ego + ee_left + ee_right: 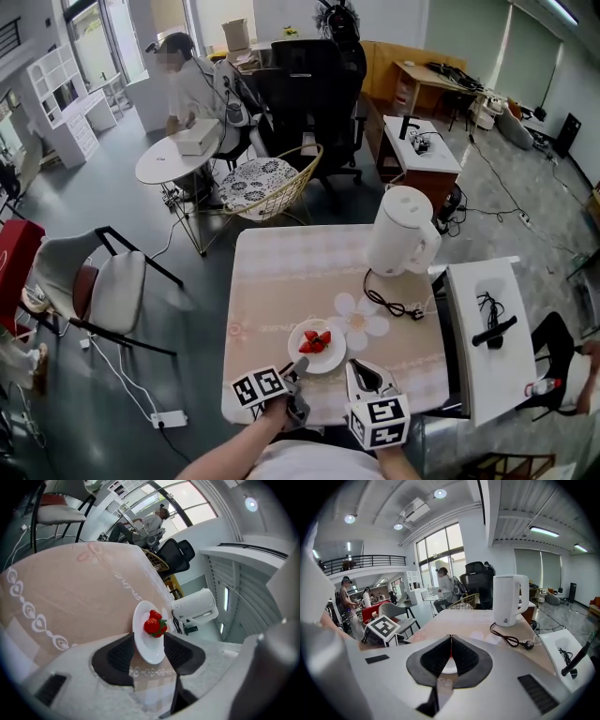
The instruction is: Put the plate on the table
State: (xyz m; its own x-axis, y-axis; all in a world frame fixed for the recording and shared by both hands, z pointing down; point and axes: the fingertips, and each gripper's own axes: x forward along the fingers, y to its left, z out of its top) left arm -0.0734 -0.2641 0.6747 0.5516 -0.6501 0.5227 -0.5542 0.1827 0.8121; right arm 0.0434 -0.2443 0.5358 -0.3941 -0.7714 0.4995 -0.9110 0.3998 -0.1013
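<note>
A white plate (pixel 328 361) carrying strawberries (pixel 315 341) rests on the beige tablecloth of the table (pixel 281 272), close to the near edge. My left gripper (pixel 296 367) is at the plate's near left rim. In the left gripper view the plate (pixel 138 620) lies flat between the spread jaws, and the left gripper (pixel 149 639) is open, its pads not pressing on it. My right gripper (pixel 361 367) hovers just right of the plate. In the right gripper view the right gripper (pixel 451 637) is shut with nothing in it, and a sliver of plate shows behind the pads.
A white kettle (pixel 401 230) stands at the far right of the table, its black cable (pixel 384 302) trailing toward a flower-shaped mat (pixel 361 319) beside the plate. A white side stand (pixel 487 328) adjoins the right edge. A chair (pixel 103 286) stands to the left and a wicker chair (pixel 272 187) behind.
</note>
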